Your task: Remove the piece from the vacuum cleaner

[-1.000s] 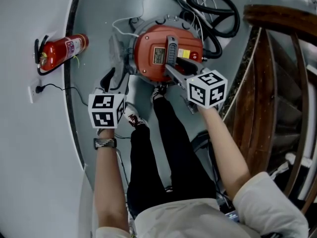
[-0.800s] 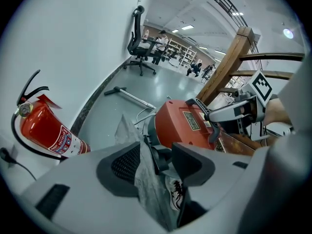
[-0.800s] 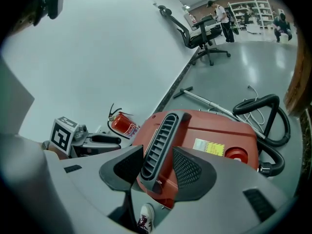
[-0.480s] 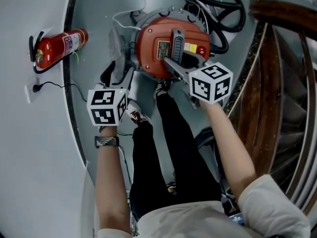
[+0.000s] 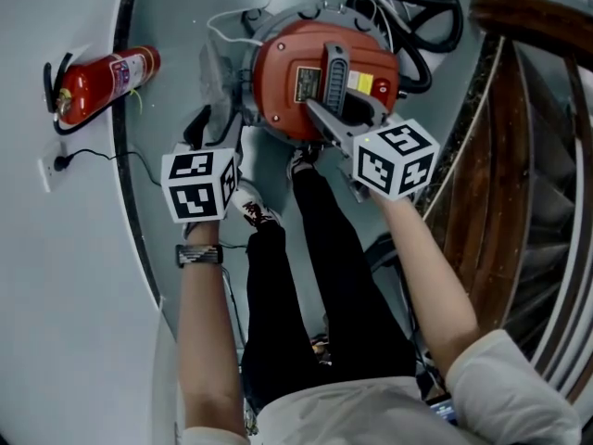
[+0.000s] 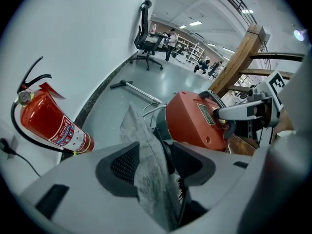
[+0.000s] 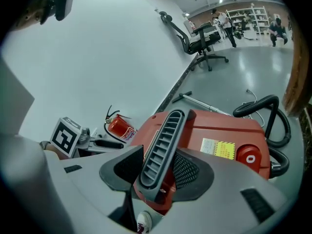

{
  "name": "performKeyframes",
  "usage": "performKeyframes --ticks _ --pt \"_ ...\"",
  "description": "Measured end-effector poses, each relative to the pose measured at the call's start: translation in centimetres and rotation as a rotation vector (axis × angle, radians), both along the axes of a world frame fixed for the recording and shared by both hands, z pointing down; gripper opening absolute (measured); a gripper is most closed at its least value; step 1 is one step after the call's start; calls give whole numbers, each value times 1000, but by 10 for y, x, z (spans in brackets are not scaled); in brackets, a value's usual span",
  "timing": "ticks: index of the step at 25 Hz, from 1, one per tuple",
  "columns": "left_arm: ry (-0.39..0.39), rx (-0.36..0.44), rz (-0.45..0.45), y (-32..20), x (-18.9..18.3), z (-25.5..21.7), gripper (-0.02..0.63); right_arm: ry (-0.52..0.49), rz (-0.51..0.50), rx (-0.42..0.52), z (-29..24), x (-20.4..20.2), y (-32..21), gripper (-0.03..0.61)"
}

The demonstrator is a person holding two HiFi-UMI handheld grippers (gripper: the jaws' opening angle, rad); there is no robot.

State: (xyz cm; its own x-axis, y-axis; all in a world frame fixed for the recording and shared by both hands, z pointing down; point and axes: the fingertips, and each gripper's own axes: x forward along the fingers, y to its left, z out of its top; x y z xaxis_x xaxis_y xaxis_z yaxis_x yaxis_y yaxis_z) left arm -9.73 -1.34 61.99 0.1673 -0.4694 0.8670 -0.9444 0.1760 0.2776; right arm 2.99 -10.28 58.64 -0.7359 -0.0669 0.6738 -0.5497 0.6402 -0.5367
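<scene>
The red vacuum cleaner (image 5: 296,63) stands on the floor ahead of the person's feet. A crumpled grey filter cloth (image 5: 218,72) hangs at its left side. My left gripper (image 5: 218,128) reaches that cloth. In the left gripper view the cloth (image 6: 141,145) stands between the jaws of the left gripper (image 6: 157,155), which have just been opening. It lies against the left pad, with a gap on the other side. My right gripper (image 5: 324,117) is shut on the vacuum's grey ribbed handle (image 7: 163,140), which both pads of the right gripper (image 7: 156,172) touch.
A red fire extinguisher (image 5: 97,83) lies by the wall at the left, near a wall socket (image 5: 46,165) with a cable. A black hose (image 5: 417,26) coils behind the vacuum. Wooden stair rails (image 5: 519,119) stand at the right. The person's shoes (image 5: 250,207) are just below the vacuum.
The left gripper has edged a little closer to the grey cloth. The right gripper stays on the handle. The head view has shifted slightly.
</scene>
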Motion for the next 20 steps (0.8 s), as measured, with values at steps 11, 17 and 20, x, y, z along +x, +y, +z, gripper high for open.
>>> performKeyframes --ticks 11,17,20 --pt "-25 -27 4 9 4 10 94 -21 17 39 -1 0 0 184" --pt "-54 -39 -10 11 0 11 45 -24 17 46 -1 -1 0 184" --pt "-65 -55 -11 12 -1 12 38 -24 21 48 -1 -1 0 184"
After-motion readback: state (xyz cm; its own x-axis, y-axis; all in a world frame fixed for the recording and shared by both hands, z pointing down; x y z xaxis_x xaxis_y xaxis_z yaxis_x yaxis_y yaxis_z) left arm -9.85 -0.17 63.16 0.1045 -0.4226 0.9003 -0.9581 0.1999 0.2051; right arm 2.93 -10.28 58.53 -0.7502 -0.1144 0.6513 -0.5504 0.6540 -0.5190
